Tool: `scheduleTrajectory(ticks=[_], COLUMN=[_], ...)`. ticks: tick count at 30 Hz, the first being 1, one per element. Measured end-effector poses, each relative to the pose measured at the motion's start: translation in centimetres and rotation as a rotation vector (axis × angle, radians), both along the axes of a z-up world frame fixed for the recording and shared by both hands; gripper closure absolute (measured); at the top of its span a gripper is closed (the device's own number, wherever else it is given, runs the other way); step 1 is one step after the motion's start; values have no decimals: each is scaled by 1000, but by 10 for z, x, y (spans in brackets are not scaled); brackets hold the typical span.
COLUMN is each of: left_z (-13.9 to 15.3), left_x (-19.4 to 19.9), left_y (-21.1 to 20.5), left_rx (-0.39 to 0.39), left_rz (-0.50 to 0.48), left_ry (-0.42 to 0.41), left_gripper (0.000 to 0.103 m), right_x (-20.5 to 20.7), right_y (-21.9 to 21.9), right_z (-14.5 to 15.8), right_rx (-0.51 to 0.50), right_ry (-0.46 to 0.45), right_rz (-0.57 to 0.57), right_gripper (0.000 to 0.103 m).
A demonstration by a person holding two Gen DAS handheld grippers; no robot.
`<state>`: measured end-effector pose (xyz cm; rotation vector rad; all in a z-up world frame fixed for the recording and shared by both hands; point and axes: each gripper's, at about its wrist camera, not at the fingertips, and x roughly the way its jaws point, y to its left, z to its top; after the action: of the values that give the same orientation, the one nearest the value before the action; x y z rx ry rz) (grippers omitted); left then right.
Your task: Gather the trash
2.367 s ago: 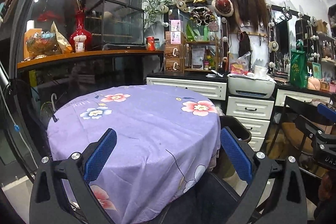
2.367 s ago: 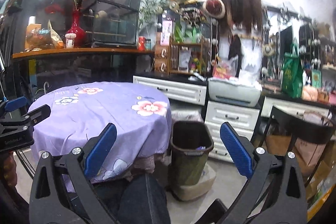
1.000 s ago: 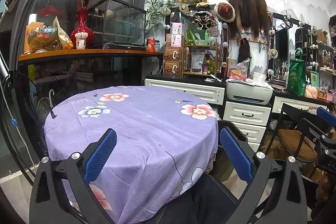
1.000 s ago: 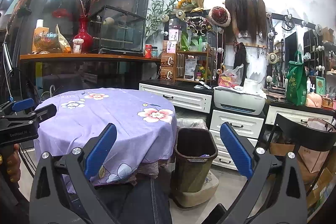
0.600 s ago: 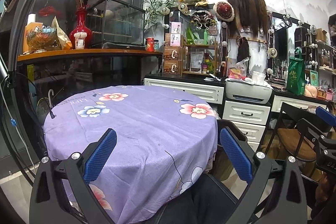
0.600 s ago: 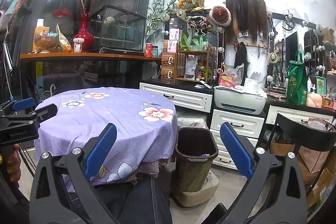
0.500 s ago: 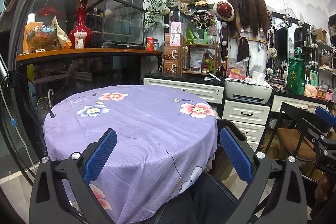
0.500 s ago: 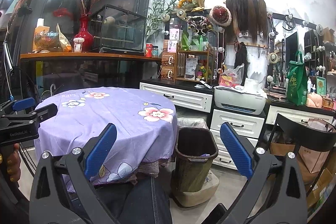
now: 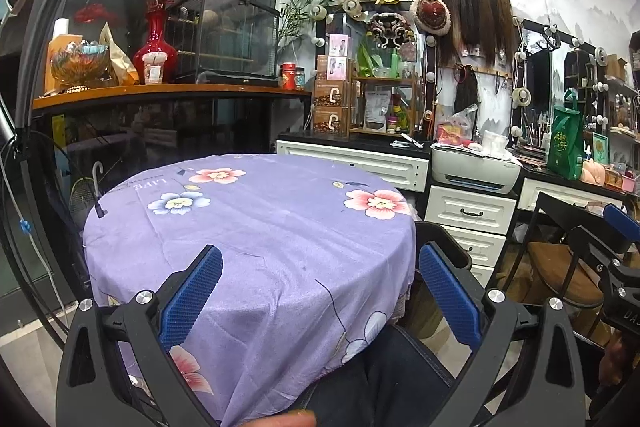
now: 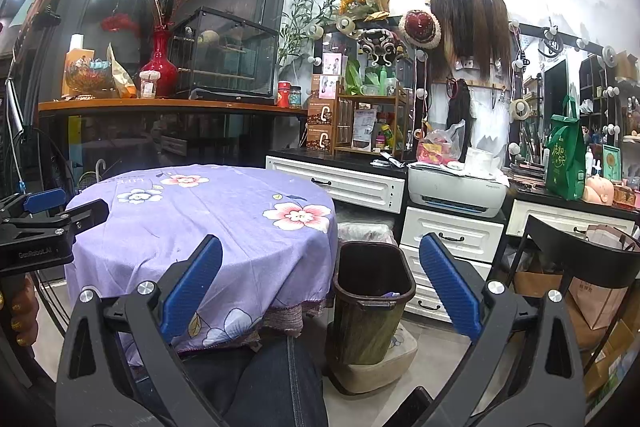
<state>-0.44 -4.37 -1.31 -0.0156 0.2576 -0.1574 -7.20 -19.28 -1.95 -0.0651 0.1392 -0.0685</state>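
A round table under a purple flowered cloth (image 9: 256, 227) (image 10: 208, 211) fills the middle; I see no loose trash on it. A dark brown bin (image 10: 370, 291) stands on the floor right of the table, with a small purple scrap inside near its rim. My left gripper (image 9: 320, 291) hangs open over the table's near edge, with nothing between its blue pads. My right gripper (image 10: 320, 291) is open too, held low between table and bin, empty. The left gripper also shows at the left edge of the right wrist view (image 10: 44, 223).
A person's denim-clad leg (image 10: 260, 379) lies under both grippers. White drawers (image 10: 448, 239) with a printer (image 10: 456, 191) line the back wall. A black chair (image 10: 576, 267) and paper bags stand at right. A wooden counter (image 9: 160, 91) with a red vase runs behind the table.
Both views steadied after a slight shift about two seconds ago; over the last second nothing has visibly moved and both grippers stay open.
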Motion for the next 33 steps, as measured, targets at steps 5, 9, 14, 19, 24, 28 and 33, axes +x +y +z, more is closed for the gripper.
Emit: scheduleTrajectory(ticks=[5, 9, 14, 19, 24, 28, 33], left_z=[1, 1, 2, 2, 1, 1, 1], left_x=[-1, -1, -1, 0, 0, -1, -1], left_y=[-1, -1, -1, -1, 0, 0, 1], left_rx=[24, 32, 35, 35, 35, 34, 33], left_rz=[9, 14, 18, 11, 8, 9, 10], left_ry=[-22, -24, -29, -26, -24, -23, -24], left_gripper=[5, 5, 5, 5, 5, 5, 5], right_x=[0, 0, 0, 1, 1, 1, 1], right_y=[1, 0, -2, 0, 0, 0, 0], right_z=[0, 0, -2, -2, -4, -3, -3], right_rx=[1, 2, 3, 3, 4, 2, 2], right_ry=[-1, -1, -1, 1, 3, 2, 2], right_rz=[0, -1, 0, 0, 0, -2, -1], right_gripper=[6, 6, 6, 6, 6, 6, 6])
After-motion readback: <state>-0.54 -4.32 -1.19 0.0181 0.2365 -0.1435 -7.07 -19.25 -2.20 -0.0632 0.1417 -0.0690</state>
